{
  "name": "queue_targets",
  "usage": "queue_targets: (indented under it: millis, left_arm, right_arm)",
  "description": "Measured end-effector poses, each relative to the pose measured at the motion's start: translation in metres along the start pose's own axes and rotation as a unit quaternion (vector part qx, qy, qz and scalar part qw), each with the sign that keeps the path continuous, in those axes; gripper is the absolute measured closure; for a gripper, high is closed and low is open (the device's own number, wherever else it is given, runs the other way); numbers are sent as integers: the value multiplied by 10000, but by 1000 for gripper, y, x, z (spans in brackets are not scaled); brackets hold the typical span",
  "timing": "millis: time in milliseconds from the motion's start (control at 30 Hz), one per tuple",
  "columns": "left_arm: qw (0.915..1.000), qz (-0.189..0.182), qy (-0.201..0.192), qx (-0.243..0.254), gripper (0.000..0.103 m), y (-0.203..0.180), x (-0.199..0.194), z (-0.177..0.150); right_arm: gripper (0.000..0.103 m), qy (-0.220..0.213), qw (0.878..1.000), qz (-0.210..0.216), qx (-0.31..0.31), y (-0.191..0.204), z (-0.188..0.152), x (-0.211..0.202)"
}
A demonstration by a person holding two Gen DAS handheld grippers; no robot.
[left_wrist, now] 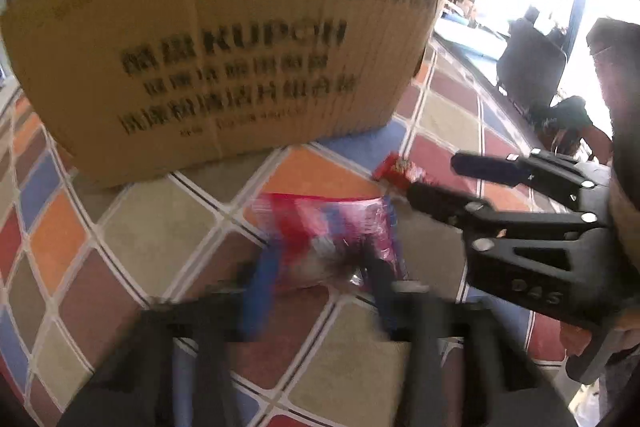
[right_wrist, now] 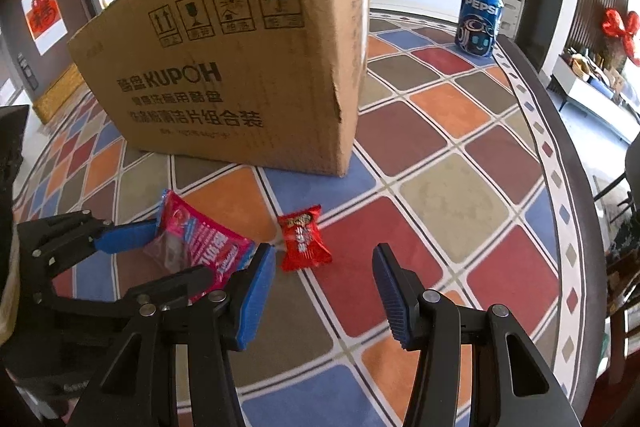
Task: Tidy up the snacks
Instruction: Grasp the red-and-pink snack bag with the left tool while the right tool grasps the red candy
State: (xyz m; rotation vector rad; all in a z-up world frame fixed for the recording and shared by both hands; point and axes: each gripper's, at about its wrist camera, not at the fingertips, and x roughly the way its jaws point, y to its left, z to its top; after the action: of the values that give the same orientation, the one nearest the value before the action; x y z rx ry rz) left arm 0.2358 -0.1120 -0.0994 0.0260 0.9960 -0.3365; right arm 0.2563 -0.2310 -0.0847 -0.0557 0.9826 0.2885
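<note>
Corrugated cardboard box (right_wrist: 240, 67) on tiled worktop (right_wrist: 440, 187); before it, left claw (right_wrist: 176, 251) pinches crinkly pink packet (right_wrist: 200, 243); right claw (right_wrist: 324, 291) half-open, empty, near glossy red sachet (right_wrist: 304, 239).

Worktop (right_wrist: 452, 195): diamond tile pattern in orange, red, blue, brown and olive, divided by white lines; dark rim.
Cardboard box (right_wrist: 240, 67): tan, black print and handling symbols.
Pink packet (right_wrist: 208, 239): pink with white and red print.
Red packet (right_wrist: 304, 239): red, dark lettering.
Can (right_wrist: 480, 21): blue, white lettering.
Gripper pads (right_wrist: 390, 291): blue on black frames.
</note>
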Motion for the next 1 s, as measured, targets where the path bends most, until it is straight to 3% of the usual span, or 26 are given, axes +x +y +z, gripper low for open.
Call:
queue_targets:
  millis: [433, 600, 1000]
  left_arm:
    - [9986, -418, -115, -311, 89, 22, -22, -3]
    - [9982, -443, -172, -364, 90, 25, -32, -1]
    - [9962, -565, -488, -442, 93, 24, -56, 2]
  right_arm:
    - [52, 138, 9999, -65, 22, 5, 7, 18]
    - [75, 116, 9999, -119, 15, 7, 10, 19]
    - [76, -236, 9995, -43, 194, 17, 8, -17]
